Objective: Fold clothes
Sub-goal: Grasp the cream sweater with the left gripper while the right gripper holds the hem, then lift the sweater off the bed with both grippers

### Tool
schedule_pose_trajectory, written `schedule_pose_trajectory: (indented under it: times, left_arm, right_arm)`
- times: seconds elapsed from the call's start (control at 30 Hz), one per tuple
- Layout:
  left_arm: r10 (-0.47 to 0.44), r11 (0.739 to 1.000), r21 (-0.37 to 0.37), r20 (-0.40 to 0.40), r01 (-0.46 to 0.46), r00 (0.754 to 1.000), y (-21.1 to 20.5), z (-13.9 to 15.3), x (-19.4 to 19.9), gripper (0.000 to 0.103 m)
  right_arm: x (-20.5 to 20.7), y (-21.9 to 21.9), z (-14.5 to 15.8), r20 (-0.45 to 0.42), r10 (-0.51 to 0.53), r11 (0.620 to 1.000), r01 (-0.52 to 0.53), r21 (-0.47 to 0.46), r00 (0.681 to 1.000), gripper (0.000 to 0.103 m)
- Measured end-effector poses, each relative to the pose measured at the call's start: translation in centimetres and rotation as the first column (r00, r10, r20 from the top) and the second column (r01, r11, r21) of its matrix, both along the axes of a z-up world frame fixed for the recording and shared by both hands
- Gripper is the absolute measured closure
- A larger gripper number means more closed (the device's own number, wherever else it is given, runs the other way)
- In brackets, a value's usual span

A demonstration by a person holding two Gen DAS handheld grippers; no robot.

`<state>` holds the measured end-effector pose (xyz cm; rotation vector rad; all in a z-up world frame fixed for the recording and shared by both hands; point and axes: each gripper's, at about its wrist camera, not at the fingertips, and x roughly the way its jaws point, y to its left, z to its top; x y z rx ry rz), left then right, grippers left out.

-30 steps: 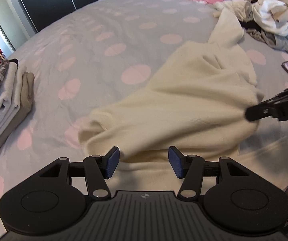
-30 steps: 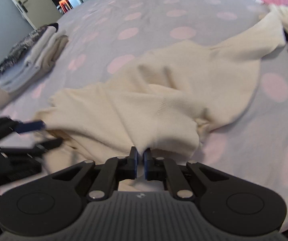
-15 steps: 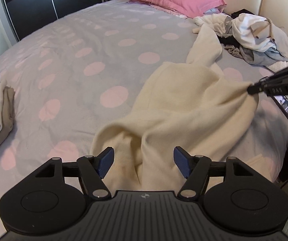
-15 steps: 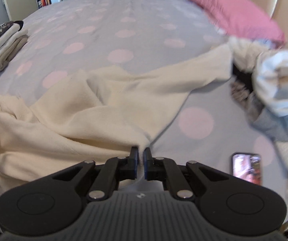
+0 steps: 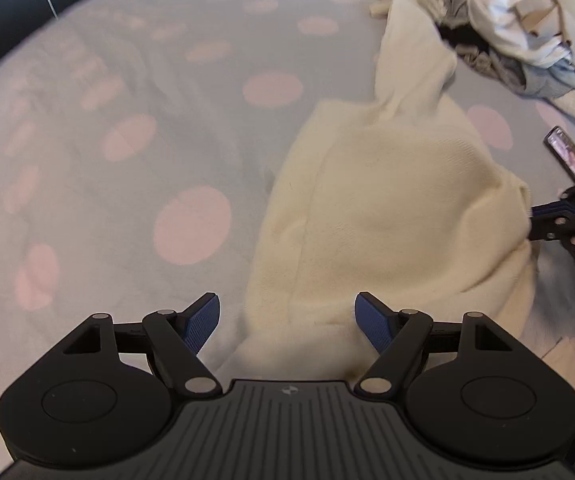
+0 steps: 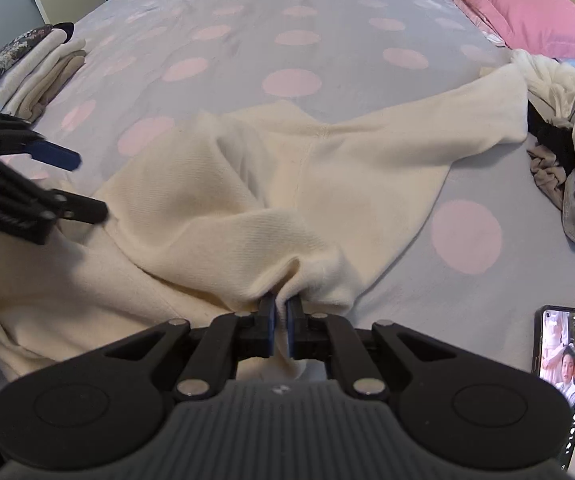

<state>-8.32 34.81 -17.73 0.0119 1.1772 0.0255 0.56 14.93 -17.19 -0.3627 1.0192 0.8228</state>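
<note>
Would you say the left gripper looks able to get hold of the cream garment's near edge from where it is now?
Probably yes. The left gripper is open with the cream garment lying directly between and ahead of its fingers, nothing in between; the right gripper pinches a different spot.

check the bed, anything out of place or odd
One thing: a phone with its screen lit lies on the spotted bedspread, just right of the cream sweater that the right gripper pinches. It could get snagged in a fold. The unfolded clothes heap is simply waiting.
</note>
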Motion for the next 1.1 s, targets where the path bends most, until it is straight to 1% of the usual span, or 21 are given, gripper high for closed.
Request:
schedule_pose_trajectory:
  times: [0.1,0.17,0.2,0.27,0.3,0.37,0.43,0.5,0.6,0.7,0.87,1.0,1.1]
  left_arm:
    - [0.021,0.999,-0.046,-0.029,-0.022,0.999,0.3,-1.4,1.3,0.034]
    - [0.029,0.998,-0.055,-0.021,-0.030,0.999,0.2,-1.3,1.2,0.047]
    - [0.032,0.998,-0.058,-0.015,-0.033,0.999,0.2,-1.1,1.1,0.051]
    - [0.040,0.997,-0.065,-0.005,-0.040,0.999,0.1,-0.8,0.8,0.065]
    - [0.043,0.997,-0.068,0.001,-0.043,0.999,0.1,-0.6,0.7,0.069]
    - [0.050,0.996,-0.075,0.012,-0.049,0.999,0.0,-0.3,0.5,0.086]
    - [0.058,0.995,-0.081,0.023,-0.056,0.998,-0.1,0.0,0.2,0.092]
    - [0.077,0.993,-0.091,0.042,-0.072,0.996,0.0,0.6,-0.3,0.094]
    - [0.126,0.988,-0.099,0.094,-0.116,0.988,0.5,2.9,-1.8,0.095]
    - [0.138,0.990,-0.058,0.140,-0.131,0.981,0.3,5.6,-3.7,0.095]
    - [0.180,0.983,-0.003,0.202,-0.183,0.963,-0.3,10.2,-6.9,0.095]
    - [0.186,0.981,-0.002,0.255,-0.192,0.949,-1.8,13.8,-10.3,0.096]
    - [0.190,0.980,-0.002,0.294,-0.198,0.937,-3.0,16.5,-12.8,0.096]
  right_arm:
    - [0.6,0.1,-0.5,-0.039,-0.018,1.000,0.018,0.011,0.999,0.096]
    - [1.0,0.2,-0.7,-0.058,-0.025,1.000,0.026,0.013,0.998,0.096]
    - [1.1,0.3,-0.8,-0.064,-0.028,0.999,0.029,0.015,0.998,0.095]
    - [1.2,0.4,-0.8,-0.076,-0.035,0.999,0.036,0.017,0.997,0.095]
    - [1.2,0.4,-0.9,-0.076,-0.034,0.999,0.035,0.017,0.997,0.095]
    - [1.2,0.5,-0.8,-0.073,-0.033,0.999,0.035,0.019,0.997,0.095]
    - [1.2,0.3,-0.7,-0.076,-0.045,0.998,0.048,0.029,0.996,0.095]
    - [1.1,0.2,-0.3,-0.066,-0.052,0.998,0.055,0.043,0.996,0.095]
    - [0.4,0.3,1.1,-0.007,-0.037,0.996,0.037,0.082,0.999,0.096]
    - [-0.6,0.6,3.4,0.077,-0.002,0.990,-0.009,0.141,0.997,0.097]
    - [-2.3,0.9,7.7,0.166,0.031,0.971,-0.069,0.228,0.986,0.098]
    - [-3.3,0.8,11.7,0.232,0.047,0.942,-0.120,0.314,0.972,0.100]
    - [-3.8,0.6,15.7,0.278,0.026,0.897,-0.145,0.417,0.960,0.100]
